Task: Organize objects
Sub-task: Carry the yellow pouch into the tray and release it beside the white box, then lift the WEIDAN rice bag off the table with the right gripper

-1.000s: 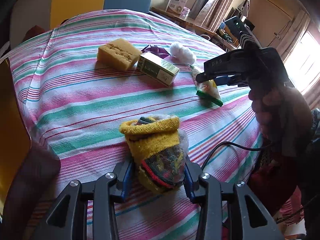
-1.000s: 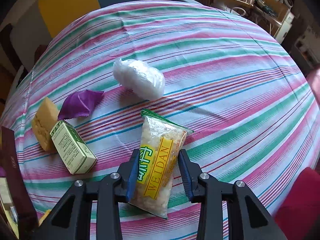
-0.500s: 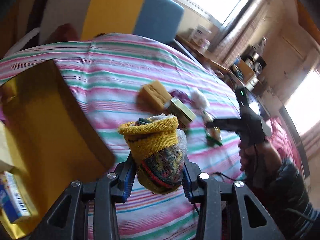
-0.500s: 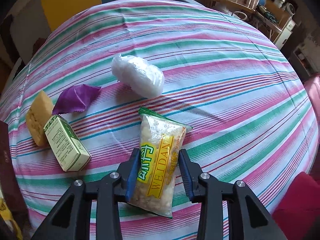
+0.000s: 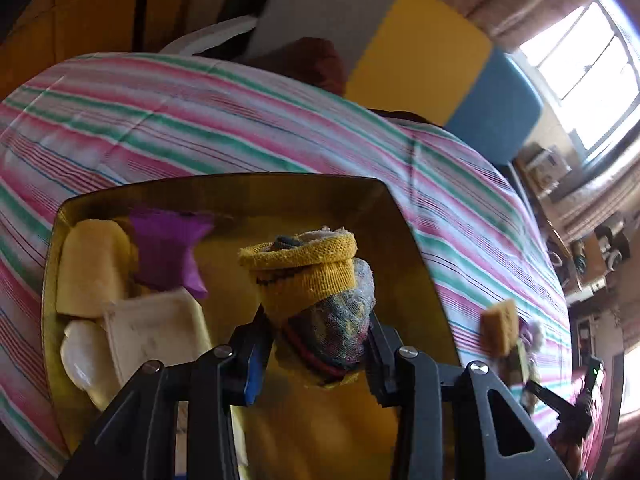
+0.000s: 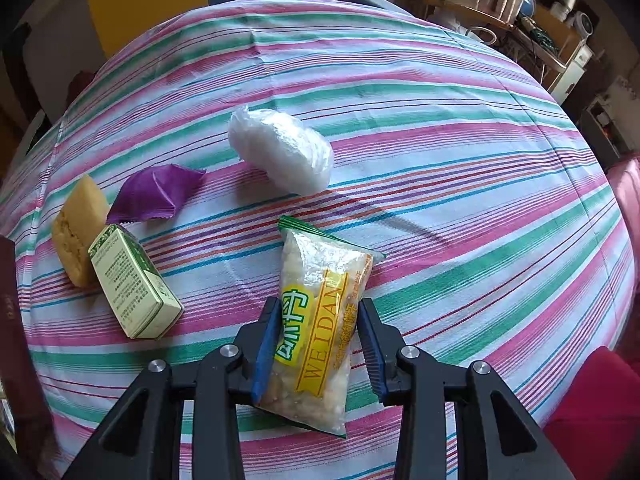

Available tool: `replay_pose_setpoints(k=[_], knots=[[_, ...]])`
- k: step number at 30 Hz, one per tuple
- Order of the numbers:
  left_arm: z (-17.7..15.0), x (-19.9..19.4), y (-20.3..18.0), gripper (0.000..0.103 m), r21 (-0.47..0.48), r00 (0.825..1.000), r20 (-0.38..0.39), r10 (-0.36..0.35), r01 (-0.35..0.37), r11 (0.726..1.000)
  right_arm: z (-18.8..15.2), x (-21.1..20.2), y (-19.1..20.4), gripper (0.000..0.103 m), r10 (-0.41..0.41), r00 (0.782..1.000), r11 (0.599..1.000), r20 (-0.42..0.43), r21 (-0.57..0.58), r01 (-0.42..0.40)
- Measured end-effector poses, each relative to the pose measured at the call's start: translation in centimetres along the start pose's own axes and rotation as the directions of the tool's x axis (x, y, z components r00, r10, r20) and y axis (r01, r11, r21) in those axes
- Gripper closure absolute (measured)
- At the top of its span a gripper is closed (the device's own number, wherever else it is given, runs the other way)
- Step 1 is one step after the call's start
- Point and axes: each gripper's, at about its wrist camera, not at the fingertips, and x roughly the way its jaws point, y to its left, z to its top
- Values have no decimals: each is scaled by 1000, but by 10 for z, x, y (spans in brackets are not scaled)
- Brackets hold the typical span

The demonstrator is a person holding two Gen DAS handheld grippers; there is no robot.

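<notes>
1. Left gripper (image 5: 316, 344) is clamped on a rolled sock bundle (image 5: 316, 300), held in the air above the gold tray (image 5: 416, 264). Right gripper (image 6: 318, 344) has its pads closed against both sides of the snack packet (image 6: 320, 320), which lies on the cloth.
2. Striped tablecloth (image 6: 440, 128): broad bare area beyond and right of the packet, running to the curved table edge.
3. Gold tray: raised rim on all visible sides; the middle and right of its floor are bare under the bundle. Its left part holds a yellow sponge (image 5: 92, 268), a purple wrapper (image 5: 168, 252) and pale blocks (image 5: 156, 336).
4. Left of the packet, apart from it: green carton (image 6: 134, 284) touching a sponge block (image 6: 80, 228), purple pouch (image 6: 156, 192) just behind.
5. White plastic wad (image 6: 284, 152) lies beyond the packet, not touching it.
</notes>
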Motion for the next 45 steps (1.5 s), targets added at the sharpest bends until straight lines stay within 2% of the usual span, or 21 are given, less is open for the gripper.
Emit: replay_pose_setpoints(k=[5,10,12,15,22,23,25,27,31,34,37,41,45], knots=[[13,22,14,62,-37,997,-15,70,-71,997,2,2,4,64,-1,1000,1000,0,-8,1],[27,35,9,59,14,985,9,171,-171,985,2,1,4,64,0,1000,1000,0,-9,0],[34,42,7,56,26,977,-16,211,-211,977,3,1,4,64,0,1000,1000,0,-10,0],[35,42,15,55,-12,977,-43,207,-207,978,2,0,4,63,3,1000,1000,-2,-6,-3],[27,18,21,51,15,972,40,232,-233,972,2,2,6,63,1,1000,1000,-3,-12,-1],[25,12,21,50,15,971,62,233,-234,972,2,2,6,63,1,1000,1000,-4,-11,-1],[22,5,18,40,39,970,79,231,-234,971,2,2,5,63,1,1000,1000,-4,-11,-1],[21,0,15,40,59,969,97,229,-235,970,3,3,6,63,-2,1000,1000,-4,-15,2],[17,-11,16,40,29,970,114,213,-217,976,1,2,6,63,-3,1000,1000,-4,-18,3],[2,-27,1,40,51,978,153,138,-148,988,0,1,6,63,-1,1000,1000,-4,-15,1],[-13,-35,-25,41,121,984,173,45,-67,990,-1,1,8,63,-5,1000,1000,-3,-21,5],[-29,-8,-52,43,177,996,70,-58,45,983,1,2,6,63,-2,1000,1000,-5,-24,2],[-41,14,-47,47,138,999,16,-33,31,990,3,3,3,63,3,1000,1000,-6,-24,-3]])
